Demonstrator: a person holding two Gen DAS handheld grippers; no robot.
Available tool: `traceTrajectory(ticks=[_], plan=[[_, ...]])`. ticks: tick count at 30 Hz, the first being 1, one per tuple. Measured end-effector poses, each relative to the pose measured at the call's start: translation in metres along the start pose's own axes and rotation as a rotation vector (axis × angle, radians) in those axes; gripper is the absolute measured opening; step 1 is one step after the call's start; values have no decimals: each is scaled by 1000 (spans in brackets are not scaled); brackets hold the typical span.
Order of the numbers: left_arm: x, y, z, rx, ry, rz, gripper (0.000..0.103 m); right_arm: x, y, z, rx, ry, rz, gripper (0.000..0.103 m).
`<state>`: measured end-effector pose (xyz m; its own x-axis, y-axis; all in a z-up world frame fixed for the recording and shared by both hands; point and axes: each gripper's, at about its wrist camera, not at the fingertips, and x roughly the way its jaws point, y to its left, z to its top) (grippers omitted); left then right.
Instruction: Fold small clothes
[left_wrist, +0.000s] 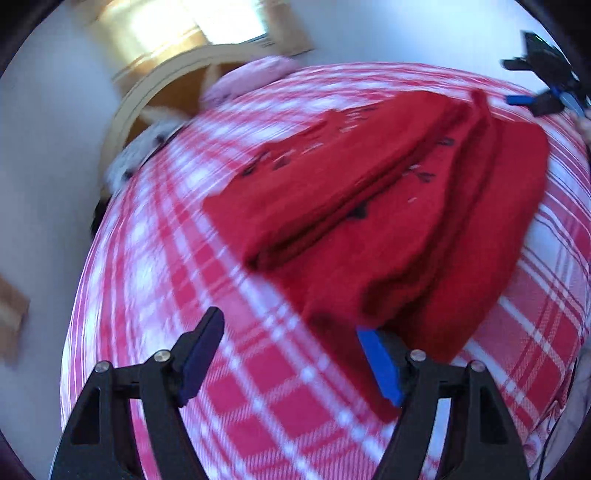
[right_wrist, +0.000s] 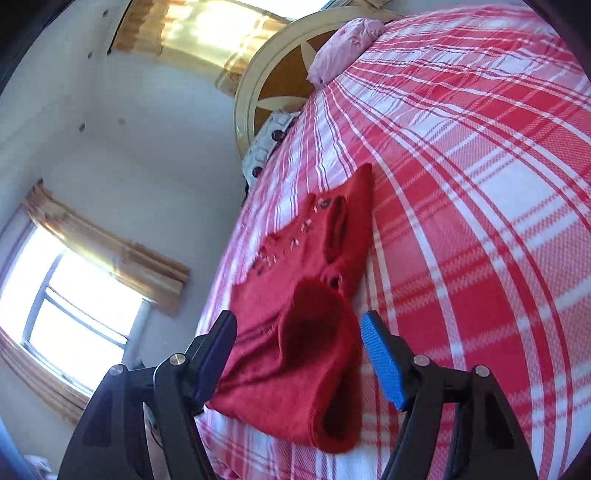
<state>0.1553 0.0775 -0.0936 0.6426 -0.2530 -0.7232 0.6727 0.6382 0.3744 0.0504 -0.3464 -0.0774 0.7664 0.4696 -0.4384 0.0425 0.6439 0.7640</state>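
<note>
A red knitted top with small dark and silver decorations lies folded on the red-and-white plaid bed cover. My left gripper stands open just short of the top's near edge; its blue pad sits beside a corner of the knit, and only plaid cover shows between the fingers. In the right wrist view the same top lies with a rolled end between the spread fingers of my right gripper, whose pads do not press on it. The right gripper also shows at the far end of the top in the left wrist view.
A pink garment lies bunched at the head of the bed, by a round cream and wood headboard. A white patterned cloth hangs at the bed's edge. White walls and a curtained window are beyond.
</note>
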Motion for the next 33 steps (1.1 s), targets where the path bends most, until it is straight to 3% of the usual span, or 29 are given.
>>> traceTrajectory(ticks=[3,4,5,10,12,24,27,28,29,30,33], plan=[[17,-7,19,62,-10,-37,78,0,3,-5,-18,-6,-5,71],[25,-3,25,39,-8,-47,78,-2,5,-7,-32,-7,-13,71],[29,3,28,-7,-4,-67,78,-1,7,-8,-45,-6,-24,71],[57,54,20,-456,26,-258,75,9,24,-12,-175,25,-140,71],[61,55,13,-523,32,-277,75,19,27,-10,-210,43,-169,71],[59,44,15,-556,44,-246,76,76,41,-2,-450,70,-364,71],[61,42,16,-560,64,-232,72,90,43,-1,-490,76,-384,71],[61,41,16,-559,69,-223,67,96,45,-3,-509,84,-387,70],[61,40,16,-558,74,-214,65,100,46,-5,-525,88,-404,65],[60,39,16,-556,85,-199,58,104,48,-7,-546,90,-434,48],[58,38,15,-570,92,-178,39,108,49,-11,-593,84,-505,20]])
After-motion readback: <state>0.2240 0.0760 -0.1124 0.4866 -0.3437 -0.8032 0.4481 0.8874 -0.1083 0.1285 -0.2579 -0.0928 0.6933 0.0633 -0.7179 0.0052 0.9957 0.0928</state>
